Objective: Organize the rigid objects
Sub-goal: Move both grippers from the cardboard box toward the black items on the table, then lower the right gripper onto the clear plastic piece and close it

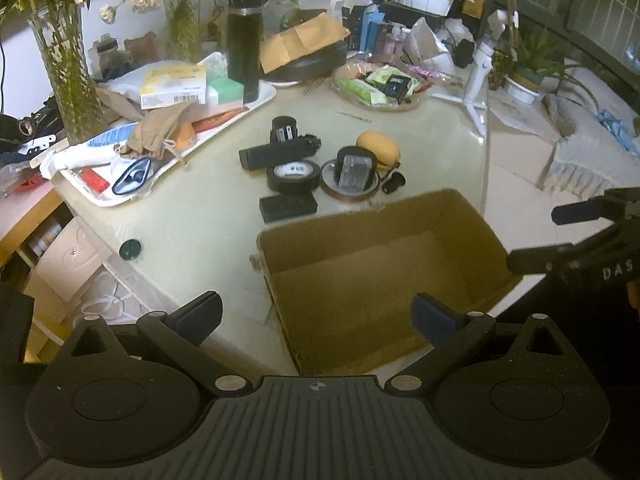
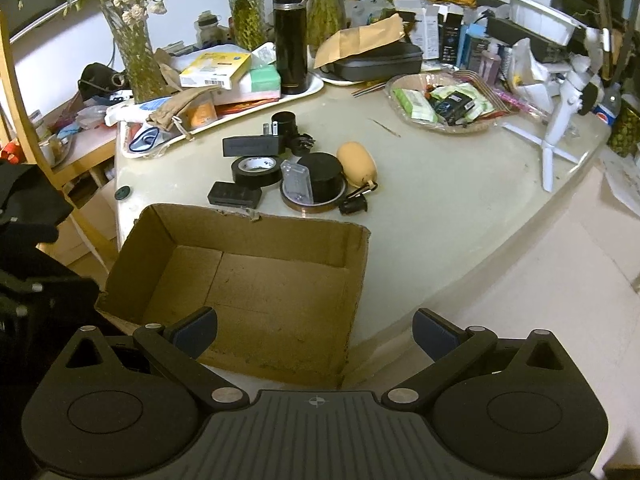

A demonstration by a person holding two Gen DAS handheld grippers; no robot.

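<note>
Left wrist view: left gripper (image 1: 316, 314) and right gripper (image 2: 314, 330) hover spread wide, grasping nothing, above the empty cardboard box (image 2: 256, 236); black tape roll (image 2: 256, 170) lies just beyond.

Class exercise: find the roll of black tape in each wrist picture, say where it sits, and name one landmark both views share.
Left wrist: the roll of black tape lies centre frame, beyond the cardboard box, left of the clear case.
Right wrist: the roll of black tape lies left of centre, beyond the box's far wall.
Shared landmark: the tall black flask at the back.
</note>
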